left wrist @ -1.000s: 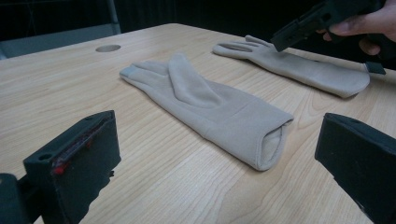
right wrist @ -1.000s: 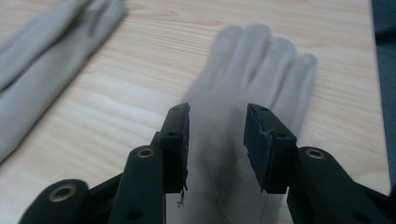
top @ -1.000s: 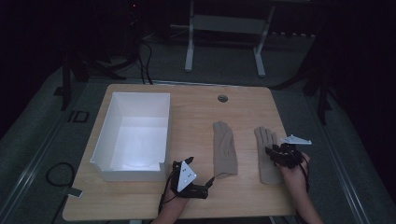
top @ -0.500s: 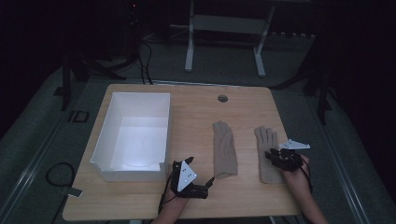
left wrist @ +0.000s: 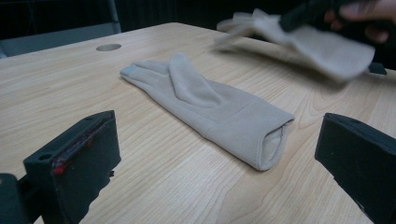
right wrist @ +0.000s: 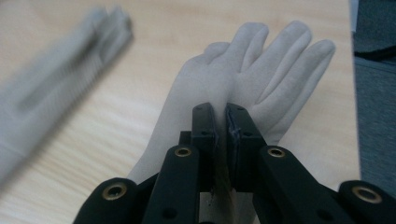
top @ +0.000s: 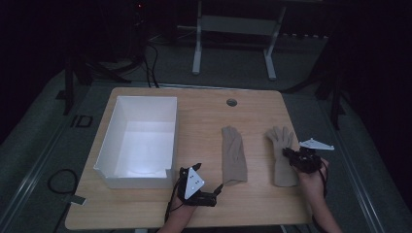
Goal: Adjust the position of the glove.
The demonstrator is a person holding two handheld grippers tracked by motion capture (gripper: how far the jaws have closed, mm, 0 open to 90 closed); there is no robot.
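A: Over at the left stands the white bin (top: 138, 141), and just beside it the left gripper (top: 214, 193) rests with jaws spread, aimed at the folded glove (top: 233, 155) lying flat mid-table.

B: And the right gripper (top: 290, 156)?

A: Its jaws have just been closing and now pinch a thin ridge of the spread glove (top: 282, 156). That bite looks shallow; a quick swing could let the fabric slip free.

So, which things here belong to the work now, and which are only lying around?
In the work:
- right gripper, jaws just closed on the spread glove
- folded glove
- left gripper, jaws open
- white box, probably

Lying around:
- round hole in the table
- floor cables
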